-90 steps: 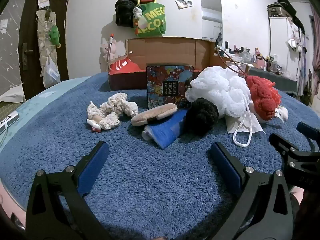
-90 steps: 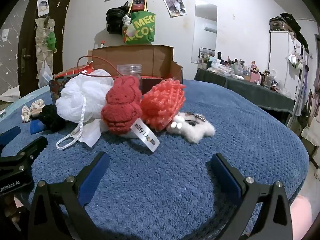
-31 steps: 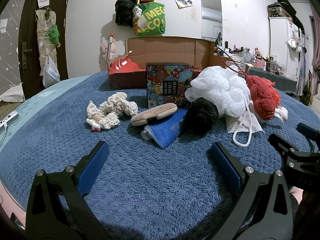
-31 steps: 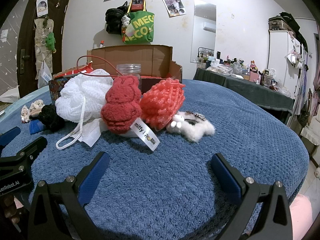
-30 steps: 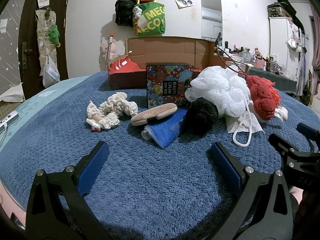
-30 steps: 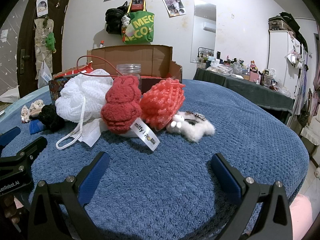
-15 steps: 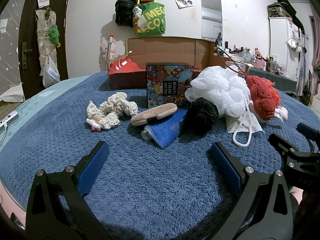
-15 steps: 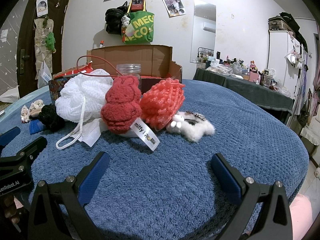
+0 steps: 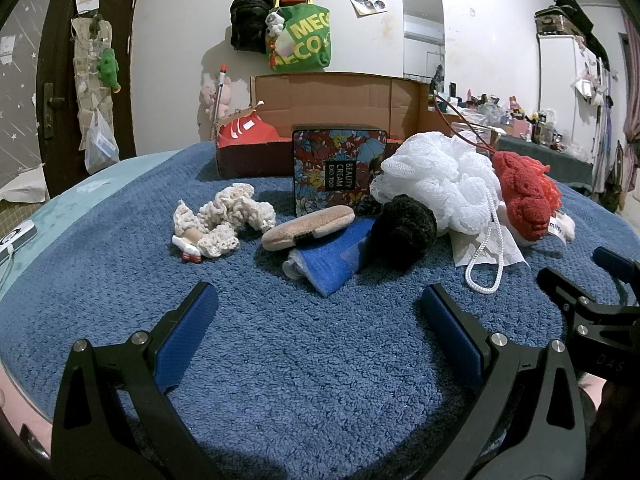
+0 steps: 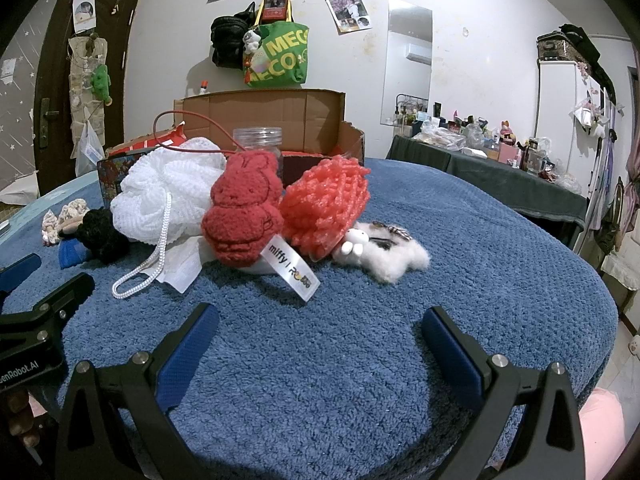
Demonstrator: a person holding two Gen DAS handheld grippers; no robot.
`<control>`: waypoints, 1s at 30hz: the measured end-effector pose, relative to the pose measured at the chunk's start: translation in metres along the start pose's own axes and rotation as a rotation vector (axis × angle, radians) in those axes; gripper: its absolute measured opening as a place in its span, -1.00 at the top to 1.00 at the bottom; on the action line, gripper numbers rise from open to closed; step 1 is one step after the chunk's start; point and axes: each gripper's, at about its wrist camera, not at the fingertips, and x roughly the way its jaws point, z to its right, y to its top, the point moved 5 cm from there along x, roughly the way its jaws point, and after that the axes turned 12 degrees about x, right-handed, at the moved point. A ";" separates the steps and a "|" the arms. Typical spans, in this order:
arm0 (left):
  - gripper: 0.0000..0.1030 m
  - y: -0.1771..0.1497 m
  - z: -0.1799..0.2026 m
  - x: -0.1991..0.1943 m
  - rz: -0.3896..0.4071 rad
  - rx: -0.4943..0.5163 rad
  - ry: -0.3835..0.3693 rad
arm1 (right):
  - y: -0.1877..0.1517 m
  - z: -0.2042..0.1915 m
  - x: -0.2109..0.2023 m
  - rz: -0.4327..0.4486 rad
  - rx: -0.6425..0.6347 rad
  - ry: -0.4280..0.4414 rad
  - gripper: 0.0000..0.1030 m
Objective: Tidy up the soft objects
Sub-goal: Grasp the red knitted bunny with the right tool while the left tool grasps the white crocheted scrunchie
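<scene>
Soft things lie in a row on the blue towel surface [image 9: 320, 360]. The left wrist view has a cream crochet piece [image 9: 224, 220], a tan puff [image 9: 308, 226], a folded blue cloth [image 9: 332, 256], a black knit ball [image 9: 404, 228] and a white mesh loofah [image 9: 436, 180]. Facing the right wrist camera are a red plush rabbit [image 10: 244, 212], a coral mesh bundle [image 10: 328, 208] and a white fluffy toy [image 10: 384, 252]. My left gripper [image 9: 318, 304] is open, short of the blue cloth. Just as open and empty, my right gripper [image 10: 318, 320] sits short of the red rabbit.
An open cardboard box [image 9: 336, 96] stands behind the pile, with a red lid [image 9: 244, 132] at its left. A flowered tin [image 9: 340, 172] stands upright in front of it. A clear jar [image 10: 258, 142] rises behind the red rabbit. A cluttered dark table [image 10: 500, 160] is at the right.
</scene>
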 end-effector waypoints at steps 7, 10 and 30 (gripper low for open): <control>-1.00 0.002 0.001 -0.001 -0.001 0.005 -0.008 | 0.002 -0.002 0.000 0.004 -0.003 0.001 -1.00; -1.00 0.009 0.003 -0.005 0.014 0.017 -0.024 | 0.005 -0.004 -0.003 0.013 -0.009 0.008 -1.00; -1.00 0.044 -0.025 -0.008 0.050 0.008 -0.053 | 0.054 -0.029 -0.013 0.076 -0.022 0.074 -1.00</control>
